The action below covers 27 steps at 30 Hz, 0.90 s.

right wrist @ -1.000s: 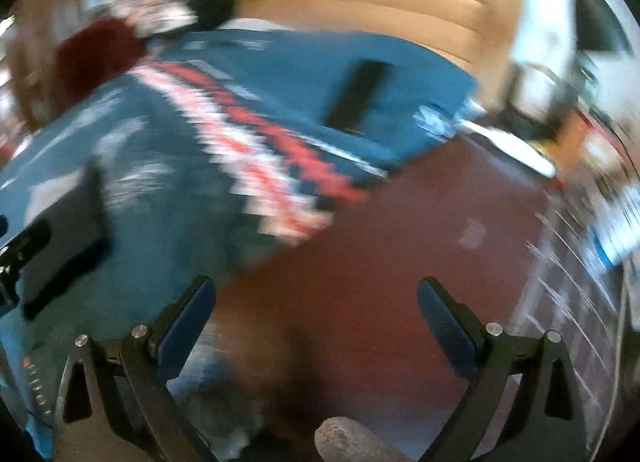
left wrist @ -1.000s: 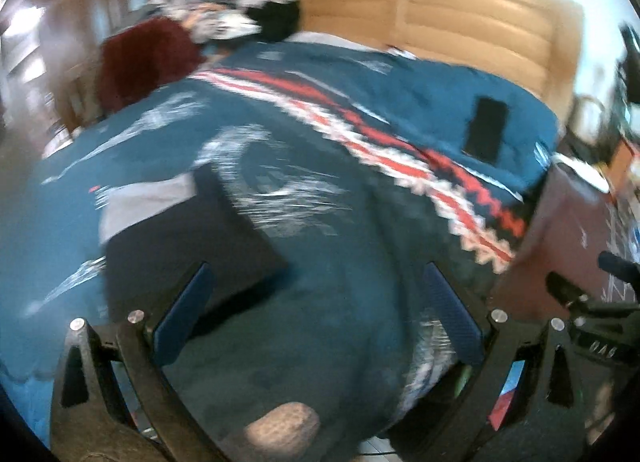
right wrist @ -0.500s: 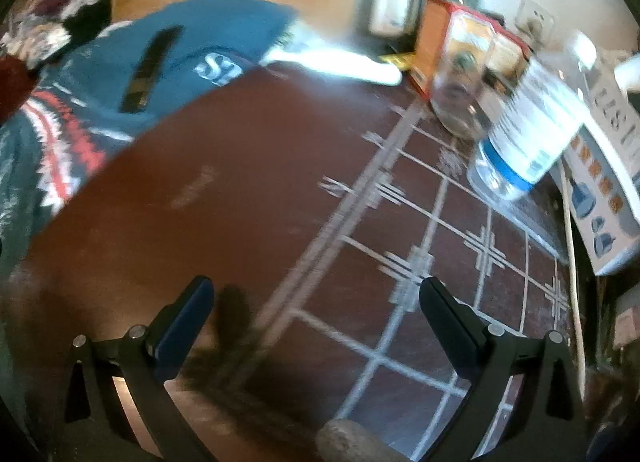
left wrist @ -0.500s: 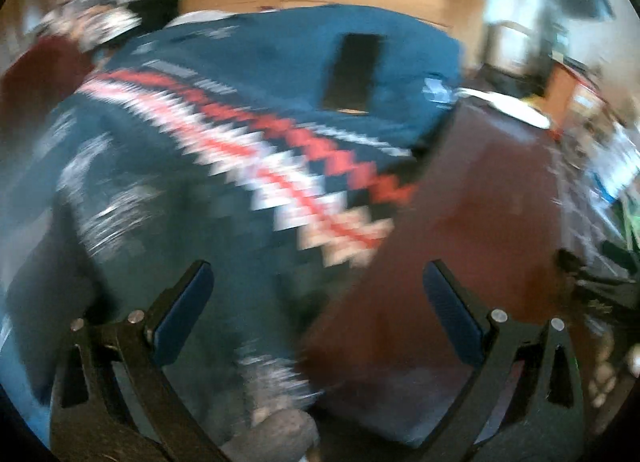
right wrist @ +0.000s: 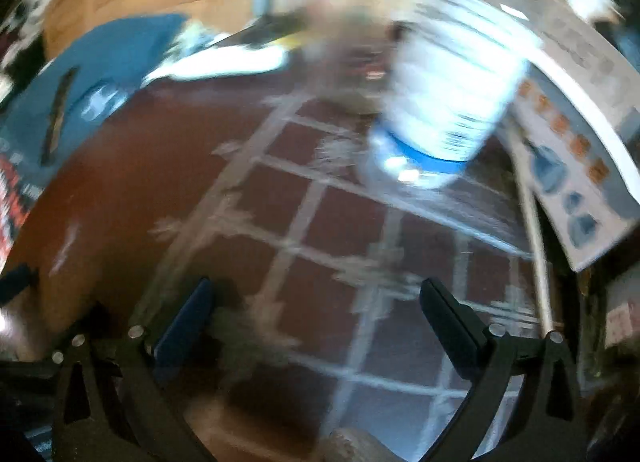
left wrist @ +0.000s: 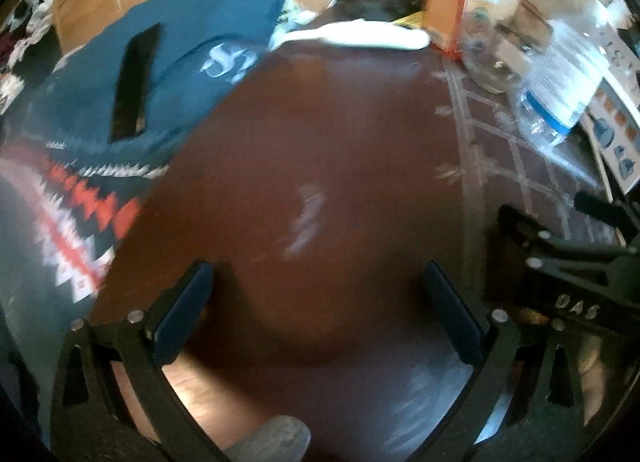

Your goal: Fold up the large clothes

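Progress judged early: no folded garment seen, no cloth held. Left gripper [left wrist: 318, 318] fingers spread wide, nothing between; right gripper [right wrist: 316, 322] fingers likewise spread, nothing gripped. Both aimed at bare brown desk [left wrist: 340, 141], away from cloth. Teal patterned fabric [left wrist: 192, 33], red-and-white zigzag band, spread on bed at left, black flat item [left wrist: 134, 81] lying on it. Whether fabric is garment or bedding cannot be told. Water bottle [right wrist: 448, 109] close before right gripper. Whole fold judged left to do.

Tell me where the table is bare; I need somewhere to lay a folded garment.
Bare: the plain brown table between the blue blanket and the grid-patterned strip. Crowded: the far right, with the water bottle, jar and boxes.
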Each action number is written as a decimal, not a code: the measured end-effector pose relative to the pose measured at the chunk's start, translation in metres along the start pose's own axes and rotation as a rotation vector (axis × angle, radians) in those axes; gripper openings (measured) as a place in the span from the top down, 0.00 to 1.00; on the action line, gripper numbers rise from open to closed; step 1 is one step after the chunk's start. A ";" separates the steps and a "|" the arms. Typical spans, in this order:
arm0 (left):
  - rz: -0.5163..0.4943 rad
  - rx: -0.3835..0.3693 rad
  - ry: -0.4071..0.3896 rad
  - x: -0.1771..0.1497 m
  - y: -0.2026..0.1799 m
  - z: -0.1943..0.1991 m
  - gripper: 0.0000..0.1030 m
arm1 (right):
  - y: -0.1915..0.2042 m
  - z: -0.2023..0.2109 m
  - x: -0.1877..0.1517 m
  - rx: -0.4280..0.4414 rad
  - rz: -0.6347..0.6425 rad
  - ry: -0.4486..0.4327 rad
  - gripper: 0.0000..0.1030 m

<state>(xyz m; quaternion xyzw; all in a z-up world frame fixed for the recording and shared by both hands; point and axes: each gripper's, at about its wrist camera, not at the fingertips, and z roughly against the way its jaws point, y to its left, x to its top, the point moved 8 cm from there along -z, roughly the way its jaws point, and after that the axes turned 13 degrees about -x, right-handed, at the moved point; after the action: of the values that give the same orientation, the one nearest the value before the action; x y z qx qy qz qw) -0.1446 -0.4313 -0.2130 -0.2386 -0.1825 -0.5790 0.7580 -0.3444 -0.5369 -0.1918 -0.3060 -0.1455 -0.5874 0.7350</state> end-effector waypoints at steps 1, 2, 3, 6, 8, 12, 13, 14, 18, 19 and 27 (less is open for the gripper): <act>0.008 0.009 -0.014 0.005 -0.004 -0.004 0.00 | -0.008 -0.004 -0.001 0.006 -0.042 0.010 0.00; 0.009 0.013 -0.018 0.008 -0.004 -0.005 0.00 | -0.014 -0.008 -0.003 0.033 -0.083 0.029 0.00; 0.011 0.016 -0.021 0.010 -0.005 -0.007 0.00 | -0.017 -0.008 -0.003 0.041 -0.091 0.027 0.00; 0.013 0.019 -0.026 0.010 -0.006 -0.007 0.00 | -0.017 -0.007 -0.005 0.045 -0.072 0.026 0.00; 0.013 0.019 -0.026 0.010 -0.006 -0.007 0.00 | -0.017 -0.007 -0.005 0.045 -0.073 0.027 0.00; 0.011 0.017 -0.026 0.010 -0.006 -0.006 0.00 | -0.017 -0.007 -0.004 0.046 -0.072 0.027 0.00; 0.011 0.017 -0.026 0.010 -0.006 -0.006 0.00 | -0.017 -0.008 -0.004 0.047 -0.072 0.027 0.00; 0.011 0.016 -0.026 0.010 -0.006 -0.006 0.00 | -0.017 -0.008 -0.004 0.047 -0.071 0.027 0.00; 0.010 0.015 -0.026 0.010 -0.006 -0.007 0.00 | -0.017 -0.007 -0.004 0.048 -0.070 0.027 0.00; 0.010 0.015 -0.026 0.010 -0.006 -0.007 0.00 | -0.017 -0.008 -0.003 0.049 -0.070 0.027 0.00; 0.009 0.014 -0.026 0.010 -0.007 -0.007 0.00 | -0.017 -0.008 -0.003 0.052 -0.068 0.027 0.00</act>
<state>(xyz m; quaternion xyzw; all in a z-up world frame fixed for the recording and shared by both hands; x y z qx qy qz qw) -0.1483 -0.4448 -0.2117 -0.2417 -0.1952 -0.5710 0.7599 -0.3625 -0.5415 -0.1951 -0.2739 -0.1610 -0.6122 0.7241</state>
